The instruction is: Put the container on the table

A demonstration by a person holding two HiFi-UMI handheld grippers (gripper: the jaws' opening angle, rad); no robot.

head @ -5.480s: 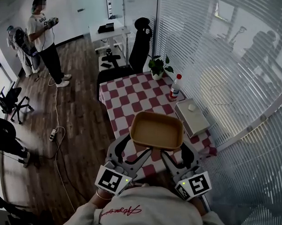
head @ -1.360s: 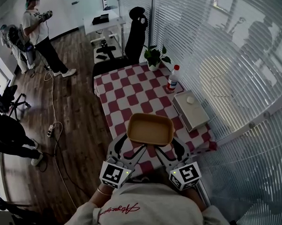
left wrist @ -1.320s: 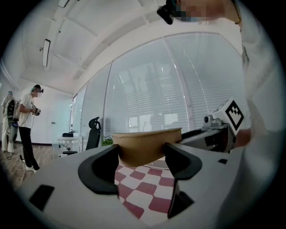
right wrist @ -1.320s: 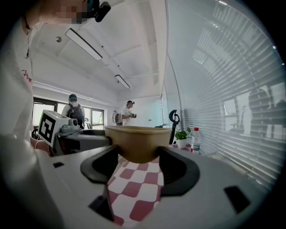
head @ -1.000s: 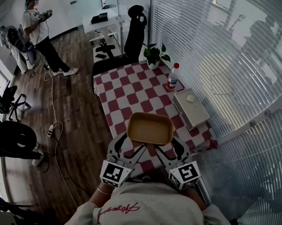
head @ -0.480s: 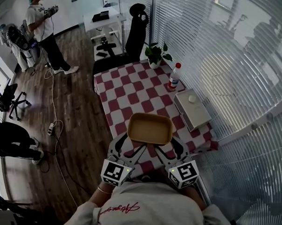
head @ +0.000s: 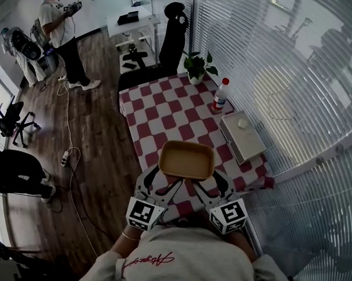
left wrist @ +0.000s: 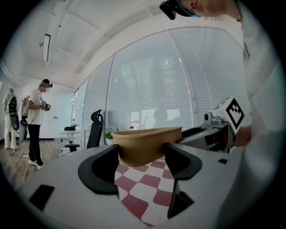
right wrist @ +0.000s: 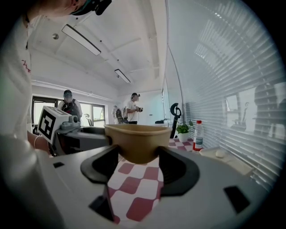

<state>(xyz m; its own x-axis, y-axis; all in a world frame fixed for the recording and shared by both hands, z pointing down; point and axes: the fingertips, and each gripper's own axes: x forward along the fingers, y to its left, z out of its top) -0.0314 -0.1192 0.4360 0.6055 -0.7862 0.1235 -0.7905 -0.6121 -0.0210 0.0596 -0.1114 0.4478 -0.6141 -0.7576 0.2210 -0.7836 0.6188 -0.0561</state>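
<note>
Tan container (head: 186,159) upright, long axis crosswise, clamped by left gripper (head: 163,181) and right gripper (head: 207,182), jaws wide.

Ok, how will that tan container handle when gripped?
Probably light: the container looks empty and thin-walled. Likely somewhat flexible, so the left tongs and right tongs clamping its near side could dent it. Wide and shallow, it should sit stably on the checked table.
</note>
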